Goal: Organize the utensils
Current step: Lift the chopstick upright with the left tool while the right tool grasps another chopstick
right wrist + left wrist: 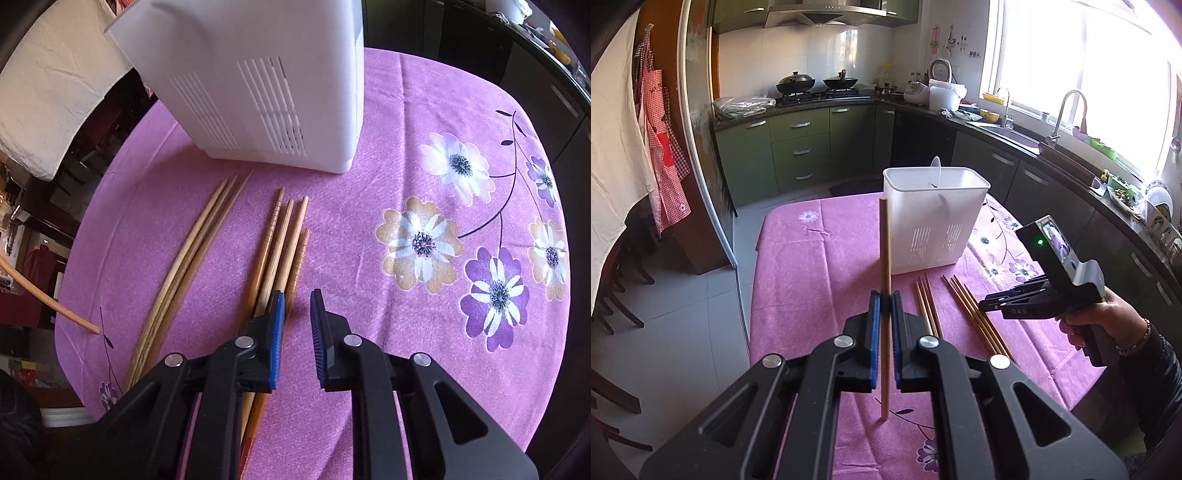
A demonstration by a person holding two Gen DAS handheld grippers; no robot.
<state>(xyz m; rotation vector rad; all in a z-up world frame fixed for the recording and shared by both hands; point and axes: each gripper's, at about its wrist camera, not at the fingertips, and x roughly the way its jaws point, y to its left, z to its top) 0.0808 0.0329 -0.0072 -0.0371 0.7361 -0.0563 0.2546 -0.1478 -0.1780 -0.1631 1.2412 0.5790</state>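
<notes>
My left gripper [885, 299] is shut on one wooden chopstick [885, 240], held upright above the pink flowered tablecloth [812, 277]; its lower end also shows in the right wrist view [48, 306]. Behind it stands a white slotted utensil holder [934, 221] [258, 92] with a white spoon [936, 170] inside. Two bundles of loose chopsticks lie in front of the holder, a left one [192, 251] and a right one [280, 240]. My right gripper [297, 295] [984, 305] hovers low over the right bundle's near end, its blue pads slightly apart with only cloth between them.
The table's edges drop to a tiled floor on the left [701, 295]. Kitchen counters with a sink [1015, 133] run along the right and back. A person's hand [1108, 321] holds the right gripper. Dark chairs [620, 280] stand at the far left.
</notes>
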